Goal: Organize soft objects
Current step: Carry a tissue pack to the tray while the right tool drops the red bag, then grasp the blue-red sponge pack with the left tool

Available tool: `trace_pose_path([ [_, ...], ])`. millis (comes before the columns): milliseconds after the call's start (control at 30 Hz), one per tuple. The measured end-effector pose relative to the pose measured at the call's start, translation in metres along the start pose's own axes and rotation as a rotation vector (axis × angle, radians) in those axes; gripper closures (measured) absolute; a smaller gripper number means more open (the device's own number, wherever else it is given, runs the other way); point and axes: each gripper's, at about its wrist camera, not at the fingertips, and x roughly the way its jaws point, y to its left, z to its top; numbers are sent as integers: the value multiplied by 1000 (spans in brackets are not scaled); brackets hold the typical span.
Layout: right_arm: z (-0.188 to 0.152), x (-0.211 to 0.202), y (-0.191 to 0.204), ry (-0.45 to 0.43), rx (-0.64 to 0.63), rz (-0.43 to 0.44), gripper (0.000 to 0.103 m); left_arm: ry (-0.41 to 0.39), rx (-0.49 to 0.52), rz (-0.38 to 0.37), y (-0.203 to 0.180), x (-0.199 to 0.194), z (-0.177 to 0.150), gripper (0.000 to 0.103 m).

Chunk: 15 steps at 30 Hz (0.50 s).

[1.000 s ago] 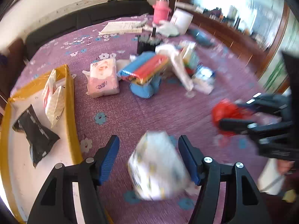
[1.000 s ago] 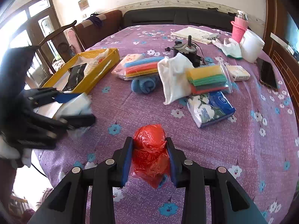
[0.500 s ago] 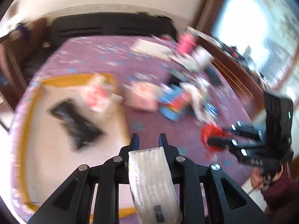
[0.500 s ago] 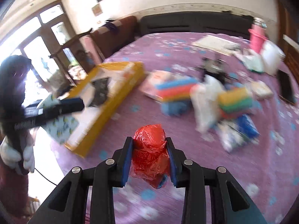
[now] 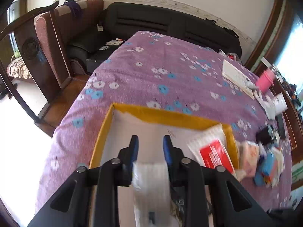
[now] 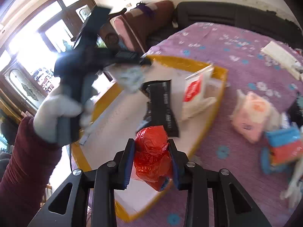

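Crinkly red bag [image 6: 152, 156] in right hand-held gripper [image 6: 151, 162].

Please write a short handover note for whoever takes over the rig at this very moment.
Left gripper: shut on a white tissue pack, above the yellow box.
Right gripper: shut on a red plastic bag, over the box's near edge.
Done: black pouch and red-and-white packet lie in the box.
Left: release both items, then fetch the pink tissue pack and sponge pack from the table.
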Motion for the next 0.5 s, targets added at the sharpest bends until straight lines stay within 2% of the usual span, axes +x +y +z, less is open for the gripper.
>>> trace_pose_path([
  [100,5,18,6,8,-7,2,64,-31,-44,-14,9,4,11,40],
  [133,7,23,7,4,-4,-10,62,-38,-58,-24,9,2,11,39],
  [267,6,16,1,-30,13,4,35,-57,-82,-44,10,-12,1,31],
  [333,1,-3,-6,-66,8,-8,34,-66,-89,-71,8,-25,-7,30],
  [433,-11,-51,-26,-170,3,-96,29,-85,-81,-125,-7,-46,-19,24],
  [500,-25,-92,-44,-276,15,-210,23,-96,-40,-162,-28,-57,-25,20],
])
